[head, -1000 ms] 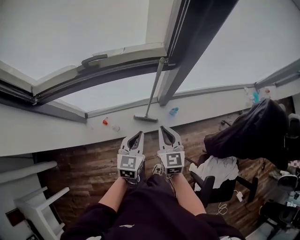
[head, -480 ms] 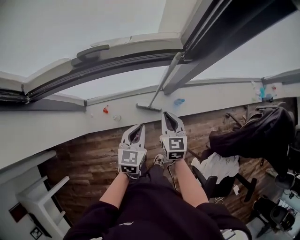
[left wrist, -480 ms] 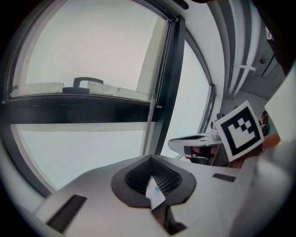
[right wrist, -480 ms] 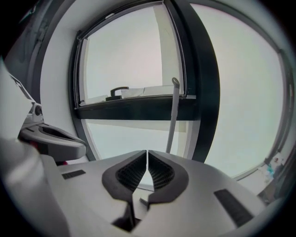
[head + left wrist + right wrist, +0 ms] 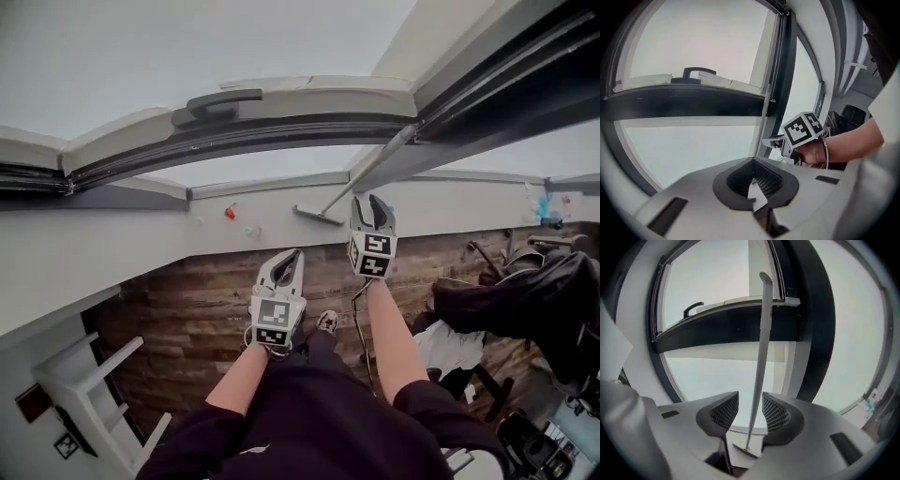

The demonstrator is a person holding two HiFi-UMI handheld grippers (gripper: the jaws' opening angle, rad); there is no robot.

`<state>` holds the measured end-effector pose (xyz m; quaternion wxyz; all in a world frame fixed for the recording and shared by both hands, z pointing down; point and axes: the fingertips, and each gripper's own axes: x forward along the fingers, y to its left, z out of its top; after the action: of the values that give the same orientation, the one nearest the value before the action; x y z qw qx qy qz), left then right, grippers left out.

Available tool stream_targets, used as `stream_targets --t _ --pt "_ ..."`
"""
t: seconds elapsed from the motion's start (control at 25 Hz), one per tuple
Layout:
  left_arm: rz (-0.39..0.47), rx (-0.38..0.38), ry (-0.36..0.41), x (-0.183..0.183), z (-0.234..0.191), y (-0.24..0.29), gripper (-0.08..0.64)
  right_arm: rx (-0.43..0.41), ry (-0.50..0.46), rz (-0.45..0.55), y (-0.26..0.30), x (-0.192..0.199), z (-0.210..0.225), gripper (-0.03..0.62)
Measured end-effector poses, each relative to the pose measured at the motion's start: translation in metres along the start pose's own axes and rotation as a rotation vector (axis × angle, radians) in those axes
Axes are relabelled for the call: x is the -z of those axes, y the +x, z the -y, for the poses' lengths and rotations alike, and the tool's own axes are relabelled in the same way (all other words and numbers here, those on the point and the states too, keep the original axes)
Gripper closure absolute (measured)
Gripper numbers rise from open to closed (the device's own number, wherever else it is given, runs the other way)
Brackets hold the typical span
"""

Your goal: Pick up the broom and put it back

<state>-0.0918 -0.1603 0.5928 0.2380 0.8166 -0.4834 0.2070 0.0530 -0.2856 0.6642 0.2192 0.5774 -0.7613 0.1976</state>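
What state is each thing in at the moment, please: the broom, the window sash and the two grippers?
broom: propped upright on the sill, leaning at the window, not held.
window sash: ajar, tilted inward.
left gripper: jaws shut, nothing between them.
right gripper: jaws opening; the broom handle shows in the gap, but the pads are not on it.

Grey broom (image 5: pixel 361 177) leans against the window frame (image 5: pixel 487 89), head on the sill (image 5: pixel 141 244).
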Motion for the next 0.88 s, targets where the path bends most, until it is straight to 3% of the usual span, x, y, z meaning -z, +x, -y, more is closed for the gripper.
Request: stream_targets --t 0.4,0.72,0.88 --pt "-0.008 -0.014 -0.026 -0.001 -0.012 0.024 0.56 0.03 -0.009 -0.036 0.06 -0.002 0.012 0.422" --pt "-0.055 0.024 0.025 -0.006 -0.012 0.08 0.56 0.049 0.016 -0.063 0.08 -0.004 0.017 0.425" --pt "-0.04 0.03 0.014 -0.017 -0.013 0.088 0.559 0.066 0.016 -0.041 0.084 -0.008 0.021 0.483"
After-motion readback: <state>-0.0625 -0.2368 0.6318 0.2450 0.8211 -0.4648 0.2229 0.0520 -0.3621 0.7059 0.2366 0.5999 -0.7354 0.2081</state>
